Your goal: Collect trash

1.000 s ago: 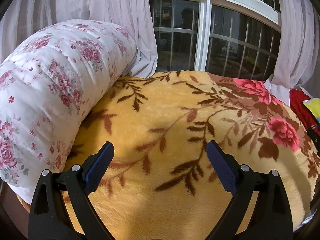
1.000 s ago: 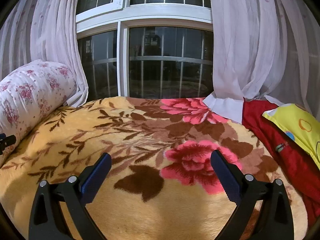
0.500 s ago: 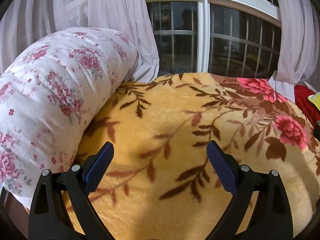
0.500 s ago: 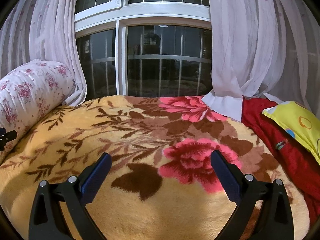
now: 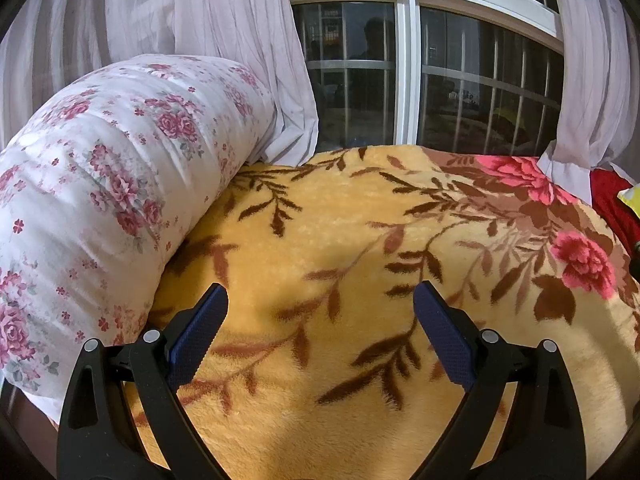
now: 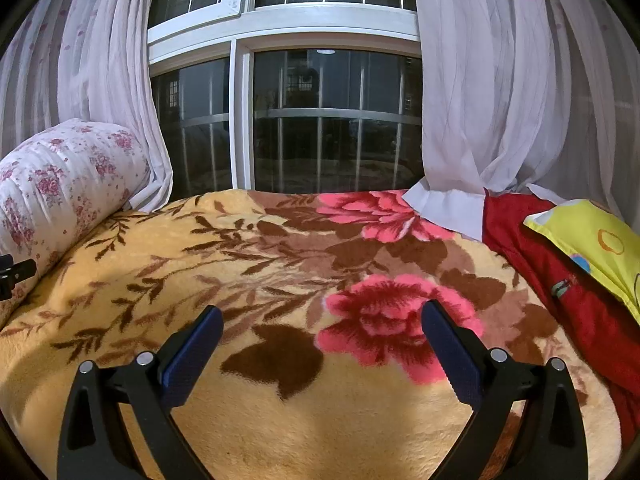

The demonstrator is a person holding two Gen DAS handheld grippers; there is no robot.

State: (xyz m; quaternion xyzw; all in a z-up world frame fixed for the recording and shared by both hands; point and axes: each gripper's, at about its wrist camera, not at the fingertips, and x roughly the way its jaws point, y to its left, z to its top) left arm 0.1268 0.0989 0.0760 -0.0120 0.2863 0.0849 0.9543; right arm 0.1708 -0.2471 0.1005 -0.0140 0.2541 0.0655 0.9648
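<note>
No trash in view: both views tilt down toward the bed.
Your left gripper (image 5: 320, 312) and right gripper (image 6: 322, 332) gape wide and empty over the floral blanket (image 5: 340, 240); bolster (image 5: 112, 184) at 9 o'clock.

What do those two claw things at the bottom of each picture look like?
Both match: the left gripper and right gripper are black plastic, each with two angled fingers bearing ridged dark-blue pads and silver rivets. No cables, markings or sleeves show.

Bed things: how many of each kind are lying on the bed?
Flowery white bolster: 1
Yellow flower blanket: 1
Red cloth: 1
Yellow pillow: 1
Trash: 0 in view
Total: 4
</note>
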